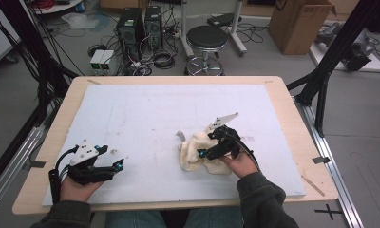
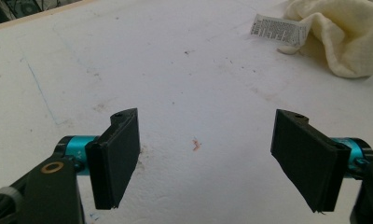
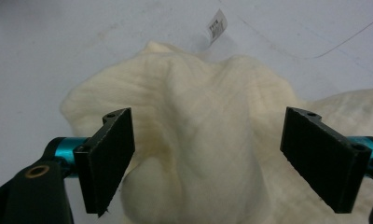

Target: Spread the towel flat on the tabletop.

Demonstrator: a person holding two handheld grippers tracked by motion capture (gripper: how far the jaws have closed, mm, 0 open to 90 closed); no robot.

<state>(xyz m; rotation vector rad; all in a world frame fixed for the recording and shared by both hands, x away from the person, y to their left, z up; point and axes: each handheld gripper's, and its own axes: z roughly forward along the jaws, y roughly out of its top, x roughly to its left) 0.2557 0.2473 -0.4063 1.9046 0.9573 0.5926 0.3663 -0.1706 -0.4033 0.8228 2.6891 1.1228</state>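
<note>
I have the pale wooden table point(image 1: 292, 123) under me, and most of its top is covered by a white foam sheet point(image 1: 145, 109) marked with faint scuffs and small reddish specks. On that sheet, right of centre and towards my side, lies the crumpled cream-coloured knitted cloth point(image 1: 194, 151), bunched into soft folds. A small white printed label point(image 2: 279, 29) sticks out from its far-left edge and lies flat on the sheet.

My right gripper point(image 1: 203, 153), black with teal fittings and a grey three-cornered plate on top, sits over the near-right part of the cloth, with my hand and dark sleeve behind it. In the right gripper view its jaws stand wide apart with a raised fold of the cloth point(image 3: 208, 140) between them; neither pad presses on the fabric, so nothing is gripped.

My left gripper point(image 1: 118, 165) rests low over the bare sheet near the table's near-left corner, well apart from the cloth. In the left gripper view its jaws are spread wide with only the white sheet point(image 2: 175, 93) between them, and the cloth point(image 2: 343, 37) shows off at the upper right.
</note>
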